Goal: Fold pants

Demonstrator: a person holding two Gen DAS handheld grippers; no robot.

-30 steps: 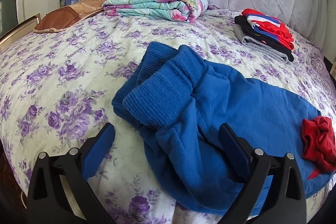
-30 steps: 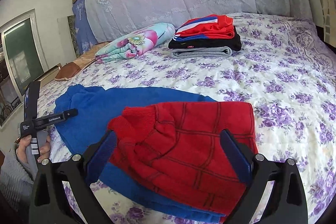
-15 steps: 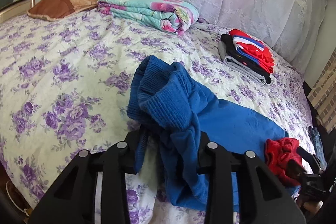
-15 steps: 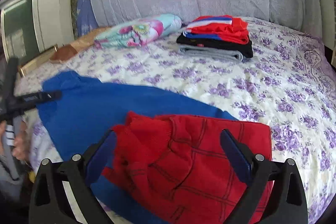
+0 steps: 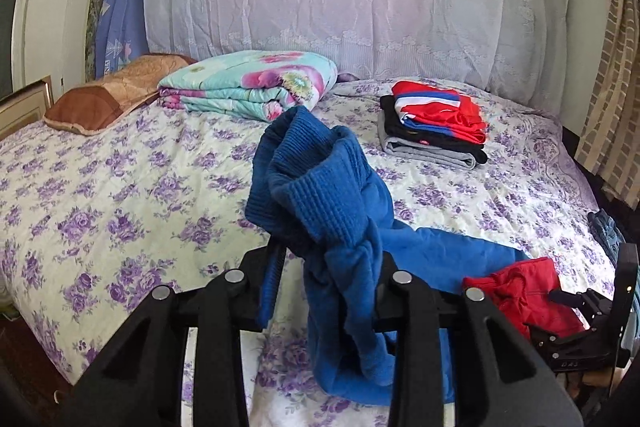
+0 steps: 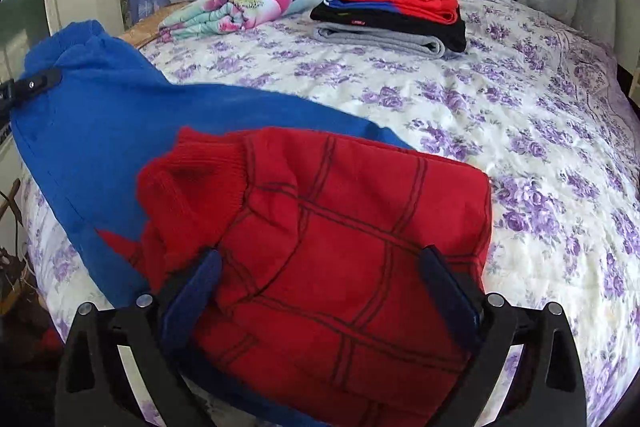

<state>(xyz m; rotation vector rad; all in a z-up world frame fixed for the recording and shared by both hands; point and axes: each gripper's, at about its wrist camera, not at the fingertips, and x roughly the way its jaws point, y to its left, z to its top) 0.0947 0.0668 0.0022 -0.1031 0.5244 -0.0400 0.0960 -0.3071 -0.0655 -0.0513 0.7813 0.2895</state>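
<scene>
From the left wrist: left gripper [image 5: 326, 291] clenched on a bunched blue leg of the pants [image 5: 320, 211], jaws having just closed onto the fabric, ribbed cuffs raised above the floral bedspread [image 5: 120, 195], the rest trailing down and off right toward the red end. Thick, soft knit by the look, likely light but floppy and prone to bunching; no stiffness to carry a crease, so probably best taken at the ribbed cuffs or the waistband, where the knit is denser. Folded quilt [image 5: 252, 85], brown pillow [image 5: 108, 97] and stack of folded clothes [image 5: 434, 123] well apart near the headboard. From the right wrist: right gripper [image 6: 320, 283] released, jaws standing wide, straddling the red lined part of the pants [image 6: 340, 227] without pinching it; blue part running away to the left edge, lifted there. Red part lying flat on the bedspread [image 6: 520, 131], ribbed band at its left a likely hold.
</scene>
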